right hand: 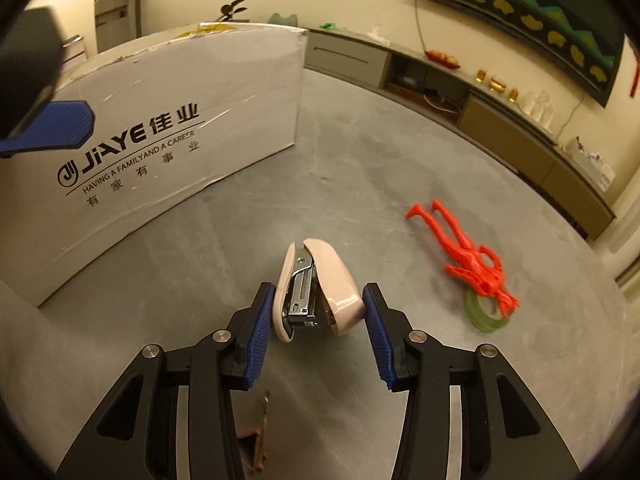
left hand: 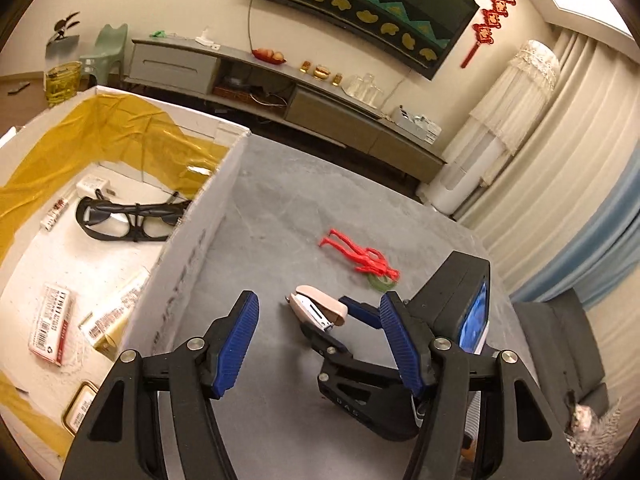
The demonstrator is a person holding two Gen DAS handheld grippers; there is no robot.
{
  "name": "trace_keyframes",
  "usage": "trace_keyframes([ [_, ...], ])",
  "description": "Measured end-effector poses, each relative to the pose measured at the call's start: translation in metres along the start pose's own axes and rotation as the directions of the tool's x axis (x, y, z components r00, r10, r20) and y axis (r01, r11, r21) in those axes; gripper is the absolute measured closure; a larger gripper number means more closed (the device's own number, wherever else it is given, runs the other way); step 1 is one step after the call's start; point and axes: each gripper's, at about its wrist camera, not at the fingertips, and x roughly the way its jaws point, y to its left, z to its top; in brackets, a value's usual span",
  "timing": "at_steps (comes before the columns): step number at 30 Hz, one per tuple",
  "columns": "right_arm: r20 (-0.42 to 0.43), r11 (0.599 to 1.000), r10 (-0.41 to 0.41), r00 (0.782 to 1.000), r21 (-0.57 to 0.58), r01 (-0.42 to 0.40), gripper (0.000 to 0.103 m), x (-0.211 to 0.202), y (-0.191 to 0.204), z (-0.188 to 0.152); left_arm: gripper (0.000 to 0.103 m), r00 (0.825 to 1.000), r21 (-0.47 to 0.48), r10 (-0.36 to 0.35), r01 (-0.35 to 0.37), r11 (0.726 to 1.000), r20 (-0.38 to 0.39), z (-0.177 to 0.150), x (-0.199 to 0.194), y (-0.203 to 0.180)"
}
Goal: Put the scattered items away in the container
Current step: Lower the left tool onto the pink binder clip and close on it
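The right claw point(right hand: 318, 312) brackets a pink stapler point(right hand: 316, 288) lying on the grey table point(right hand: 360, 152): its left blue pad touches the stapler's base, while the right pad sits just beside the curved top, so I cannot tell whether the grip is firm. The stapler's own mouth gapes forward, away from the claw. Ahead and to the left of this claw stands the white cardboard box point(right hand: 168, 132), printed side facing it. To the right and slightly ahead lies a red plastic figure point(right hand: 464, 252), one end resting over a green tape roll point(right hand: 484, 316). The left claw point(left hand: 320, 340) hangs with its pads wide apart and nothing between them, the box wall immediately to its left. Inside the box, left of that claw, lie black goggles point(left hand: 132, 216) and several small packets point(left hand: 52, 328) beside yellow plastic sheeting point(left hand: 104, 128).
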Motion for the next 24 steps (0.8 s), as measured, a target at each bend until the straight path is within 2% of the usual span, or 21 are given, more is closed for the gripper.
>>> trace_keyframes([
  [3, -0.010, 0.998, -0.003, 1.000, 0.061, 0.004, 0.057, -0.011, -0.015, -0.007, 0.040, 1.000, 0.033, -0.014, 0.015, 0.999, -0.012, -0.003, -0.003, -0.007],
  [7, -0.029, 0.988, 0.008, 1.000, 0.154, -0.004, 0.057, -0.018, -0.037, -0.016, 0.037, 0.993, 0.128, -0.036, 0.050, 0.990, -0.113, -0.014, 0.014, -0.024],
  [13, -0.031, 0.951, 0.047, 0.998, 0.306, -0.035, 0.057, -0.027, -0.082, -0.032, 0.036, 0.973, 0.365, 0.060, 0.025, 0.931, -0.221, -0.050, 0.055, -0.060],
  [18, -0.023, 0.923, 0.078, 0.997, 0.379, -0.063, 0.056, -0.031, -0.103, -0.043, 0.035, 0.947, 0.441, 0.133, 0.010, 0.898, -0.292, -0.076, 0.092, -0.063],
  [21, -0.027, 0.920, 0.095, 0.995, 0.384, -0.077, 0.056, -0.030, -0.105, -0.046, 0.034, 0.934, 0.465, 0.157, 0.010, 0.885, -0.319, -0.089, 0.107, -0.062],
  [24, -0.030, 0.920, 0.102, 0.994, 0.383, -0.083, 0.056, -0.031, -0.105, -0.048, 0.027, 0.941, 0.513, 0.169, 0.007, 0.859, -0.295, -0.098, 0.111, -0.067],
])
